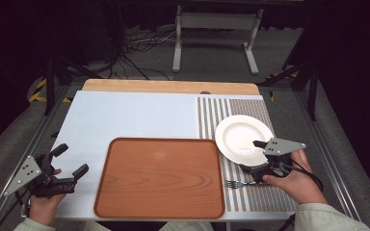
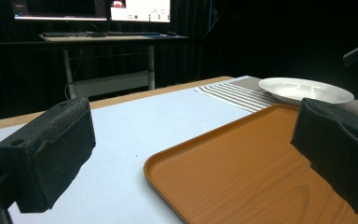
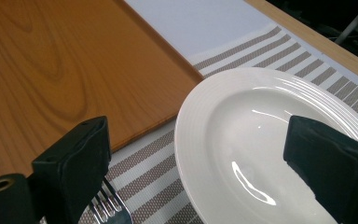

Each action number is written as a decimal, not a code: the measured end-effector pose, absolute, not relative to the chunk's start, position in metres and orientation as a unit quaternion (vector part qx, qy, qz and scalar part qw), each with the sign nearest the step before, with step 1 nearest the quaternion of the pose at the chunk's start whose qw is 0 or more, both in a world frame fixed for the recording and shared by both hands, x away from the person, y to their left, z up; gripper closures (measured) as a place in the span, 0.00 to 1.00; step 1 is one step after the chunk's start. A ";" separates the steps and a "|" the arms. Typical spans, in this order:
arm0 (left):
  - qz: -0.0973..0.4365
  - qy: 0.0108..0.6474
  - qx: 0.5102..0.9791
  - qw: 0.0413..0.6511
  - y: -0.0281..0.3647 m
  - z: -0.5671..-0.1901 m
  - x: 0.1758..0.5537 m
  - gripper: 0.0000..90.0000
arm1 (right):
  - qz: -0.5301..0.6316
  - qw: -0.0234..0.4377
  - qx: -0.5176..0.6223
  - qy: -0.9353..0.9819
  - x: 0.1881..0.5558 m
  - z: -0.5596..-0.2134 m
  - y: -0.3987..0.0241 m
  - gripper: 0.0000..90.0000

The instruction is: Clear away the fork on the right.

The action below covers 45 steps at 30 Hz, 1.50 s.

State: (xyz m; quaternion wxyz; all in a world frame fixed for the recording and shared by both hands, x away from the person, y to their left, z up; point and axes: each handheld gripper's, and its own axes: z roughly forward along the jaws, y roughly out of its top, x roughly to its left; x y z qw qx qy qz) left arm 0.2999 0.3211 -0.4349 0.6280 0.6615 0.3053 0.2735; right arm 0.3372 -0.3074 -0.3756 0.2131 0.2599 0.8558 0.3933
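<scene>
Your right gripper (image 1: 256,156) hovers with its jaws spread wide over the near edge of the white plate (image 1: 241,134), which sits on the striped mat (image 1: 250,192) at the right of the table (image 1: 125,115); one jaw hangs above the plate, the other over the mat beside it, gripping nothing; the fork (image 1: 238,184) lies on the mat just near of the plate, its tines pointing left toward the brown tray (image 1: 159,175); your left gripper (image 1: 72,161) rests at the near left, jaws spread and empty, just left of the tray.
</scene>
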 end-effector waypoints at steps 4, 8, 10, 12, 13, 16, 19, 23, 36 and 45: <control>0.274 0.305 0.661 0.629 0.321 -0.435 0.300 0.00 | 0.375 0.206 0.250 0.868 0.338 -0.374 -0.306 0.10; 0.274 0.305 0.661 0.628 0.321 -0.435 0.300 0.00 | 0.352 0.192 0.236 0.885 0.338 -0.374 -0.304 0.11; 0.273 0.306 0.661 0.628 0.321 -0.435 0.300 0.00 | 0.334 0.185 0.227 0.896 0.339 -0.375 -0.303 0.12; 0.273 0.306 0.661 0.628 0.321 -0.435 0.300 0.00 | 0.322 0.182 0.223 0.902 0.339 -0.375 -0.302 0.12; 0.273 0.305 0.661 0.628 0.320 -0.435 0.300 0.00 | 0.316 0.179 0.221 0.905 0.339 -0.375 -0.301 0.12; 0.274 0.304 0.661 0.629 0.320 -0.435 0.299 0.00 | 0.306 0.175 0.215 0.911 0.340 -0.375 -0.300 0.12; 0.274 0.305 0.661 0.629 0.320 -0.434 0.299 0.00 | 0.283 0.167 0.199 0.923 0.341 -0.374 -0.298 0.13; 0.274 0.304 0.661 0.628 0.320 -0.434 0.300 0.00 | 0.267 0.162 0.191 0.931 0.342 -0.375 -0.296 0.15; 0.274 0.304 0.662 0.628 0.321 -0.435 0.300 0.00 | 0.210 0.139 0.160 0.954 0.346 -0.379 -0.292 0.18; 0.274 0.304 0.661 0.629 0.321 -0.434 0.300 0.00 | 0.163 0.112 0.138 0.971 0.346 -0.384 -0.289 0.22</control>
